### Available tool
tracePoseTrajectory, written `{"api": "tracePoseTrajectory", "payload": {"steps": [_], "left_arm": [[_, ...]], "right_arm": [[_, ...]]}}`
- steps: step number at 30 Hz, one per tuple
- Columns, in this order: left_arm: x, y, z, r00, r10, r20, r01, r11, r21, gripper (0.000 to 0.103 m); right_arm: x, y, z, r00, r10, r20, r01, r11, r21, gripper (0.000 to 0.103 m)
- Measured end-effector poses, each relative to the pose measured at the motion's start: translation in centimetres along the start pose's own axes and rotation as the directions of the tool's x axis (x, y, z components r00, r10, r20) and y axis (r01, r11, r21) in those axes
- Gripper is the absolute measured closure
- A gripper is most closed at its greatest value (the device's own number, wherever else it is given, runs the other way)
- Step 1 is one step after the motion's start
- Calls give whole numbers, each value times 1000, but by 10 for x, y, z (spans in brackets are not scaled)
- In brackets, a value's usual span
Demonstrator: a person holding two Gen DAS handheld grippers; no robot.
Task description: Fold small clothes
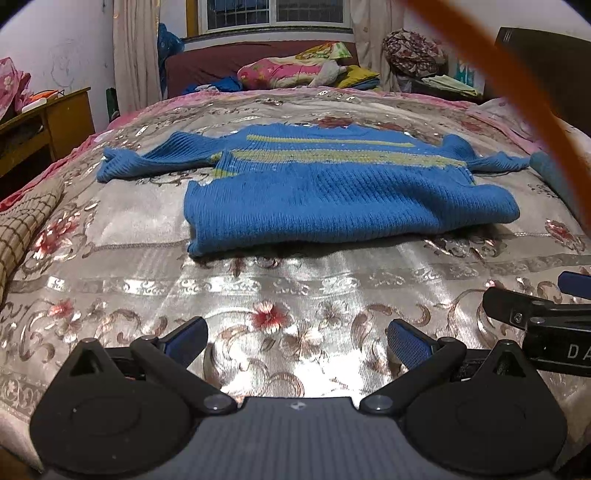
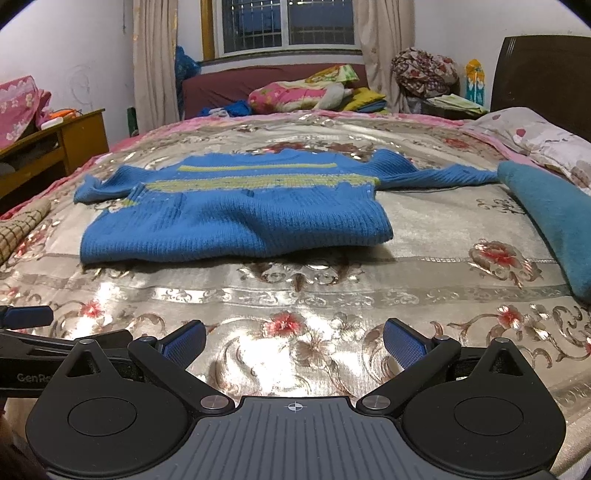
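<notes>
Bedspread, glossy floral satin, stretches ahead of my fingers; slick cloth could let folds slide. Blue ribbed knit sweater with yellow-green stripes lies well ahead of both, sleeves spread, hem nearest. Thick knit may spring open. My left gripper and right gripper gape wide, holding nothing.

Both wrist views sit low at the near edge of the bed, facing far across the floral bedspread toward the window. Left wrist view: behind the left gripper, fingers spread wide; right gripper's finger intrudes at its right edge. Right wrist view: just right of it, same heading. Shared: the blue sweater in mid-distance, bedspread, far pillows, window.
</notes>
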State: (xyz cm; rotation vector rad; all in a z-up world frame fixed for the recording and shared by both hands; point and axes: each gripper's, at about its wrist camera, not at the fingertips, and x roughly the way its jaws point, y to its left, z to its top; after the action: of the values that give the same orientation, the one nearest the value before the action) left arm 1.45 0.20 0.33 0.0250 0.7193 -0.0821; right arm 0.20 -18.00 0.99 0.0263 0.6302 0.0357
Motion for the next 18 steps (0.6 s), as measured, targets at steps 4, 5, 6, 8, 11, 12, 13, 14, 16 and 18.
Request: {"api": "tracePoseTrajectory", "payload": {"steps": [4, 5, 6, 8, 11, 12, 13, 14, 16, 18], "left_arm": [[1, 0, 2, 1000, 2, -1, -2, 1000, 1, 0], [1, 0, 3, 1000, 1, -1, -1, 1000, 1, 0], [2, 0, 4, 1000, 1, -2, -1, 1000, 3, 0], [2, 0, 6, 1000, 2, 0, -2, 1000, 7, 0], [3, 0, 10, 1000, 1, 4, -1, 1000, 12, 0], [3, 0, 11, 1000, 1, 6, -1, 1000, 13, 0], [4, 0, 13, 1000, 1, 7, -2, 1000, 14, 0], [4, 0, 14, 1000, 2, 8, -2, 1000, 15, 0], [5, 1, 16, 1000, 3, 8, -3, 1000, 15, 0], [5, 1, 16, 1000, 3, 9, -3, 1000, 16, 0]], "right_arm": [[2, 0, 3, 1000, 5, 1, -5, 1000, 6, 1], [2, 0, 3, 1000, 6, 0, -6, 1000, 8, 1], [2, 0, 3, 1000, 6, -1, -6, 1000, 8, 1], [3, 0, 3, 1000, 6, -4, -6, 1000, 9, 1], [4, 0, 4, 1000, 8, -6, -8, 1000, 15, 1], [4, -1, 5, 1000, 9, -6, -9, 1000, 18, 1], [4, -1, 5, 1000, 10, -5, -10, 1000, 20, 1], [5, -1, 6, 1000, 12, -4, -11, 1000, 22, 1], [5, -1, 8, 1000, 13, 0, -13, 1000, 24, 1], [7, -1, 11, 1000, 15, 3, -15, 1000, 26, 1]]}}
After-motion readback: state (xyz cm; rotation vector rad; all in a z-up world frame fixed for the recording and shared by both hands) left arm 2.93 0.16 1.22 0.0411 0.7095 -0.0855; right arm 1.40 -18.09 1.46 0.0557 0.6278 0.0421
